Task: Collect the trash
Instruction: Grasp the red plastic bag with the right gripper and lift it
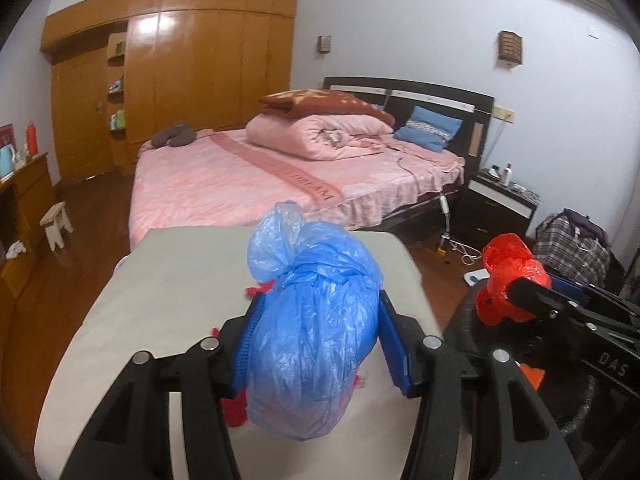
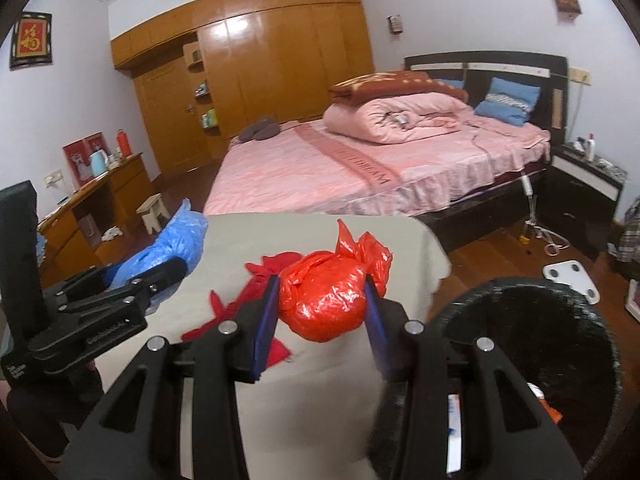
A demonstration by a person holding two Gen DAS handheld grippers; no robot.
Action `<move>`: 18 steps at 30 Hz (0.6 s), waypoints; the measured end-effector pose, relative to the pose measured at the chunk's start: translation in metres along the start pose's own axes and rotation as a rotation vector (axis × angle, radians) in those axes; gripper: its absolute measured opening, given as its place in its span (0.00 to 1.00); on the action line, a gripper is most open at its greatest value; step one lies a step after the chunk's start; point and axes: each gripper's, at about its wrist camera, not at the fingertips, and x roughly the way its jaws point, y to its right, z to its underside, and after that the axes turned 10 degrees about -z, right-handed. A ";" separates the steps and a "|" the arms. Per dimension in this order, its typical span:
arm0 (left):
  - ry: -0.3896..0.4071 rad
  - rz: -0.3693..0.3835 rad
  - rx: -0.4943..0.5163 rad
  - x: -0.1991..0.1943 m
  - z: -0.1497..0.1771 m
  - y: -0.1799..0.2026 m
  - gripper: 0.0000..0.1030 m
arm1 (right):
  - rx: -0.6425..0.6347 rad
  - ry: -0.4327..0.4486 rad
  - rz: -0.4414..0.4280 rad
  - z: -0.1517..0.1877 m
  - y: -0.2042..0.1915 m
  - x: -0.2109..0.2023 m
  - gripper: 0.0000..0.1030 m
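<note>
My left gripper (image 1: 316, 300) is shut on a knotted blue plastic bag (image 1: 312, 320), lifted above a grey-covered table (image 1: 160, 280). Seen from the right wrist view, that blue bag (image 2: 176, 240) and the left gripper (image 2: 160, 276) are at the left. My right gripper (image 2: 322, 284) is shut on a tied red plastic bag (image 2: 324, 300), held over the table's right end. The left wrist view shows this red bag (image 1: 508, 284) at the right in the right gripper (image 1: 520, 292). A black round trash bin (image 2: 520, 352) stands open at the lower right with scraps inside.
Red cloth scraps (image 2: 256, 292) lie on the grey table (image 2: 320, 232). Beyond is a pink bed (image 1: 248, 176) with folded quilts, a wooden wardrobe (image 1: 192, 64), a small stool (image 1: 56, 224), a nightstand (image 1: 500, 204), a white scale (image 2: 572, 276) and cables on the wood floor.
</note>
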 end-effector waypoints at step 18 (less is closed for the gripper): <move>0.047 0.156 0.097 -0.034 -0.004 0.085 0.52 | 0.046 0.054 0.181 0.021 0.061 -0.074 0.38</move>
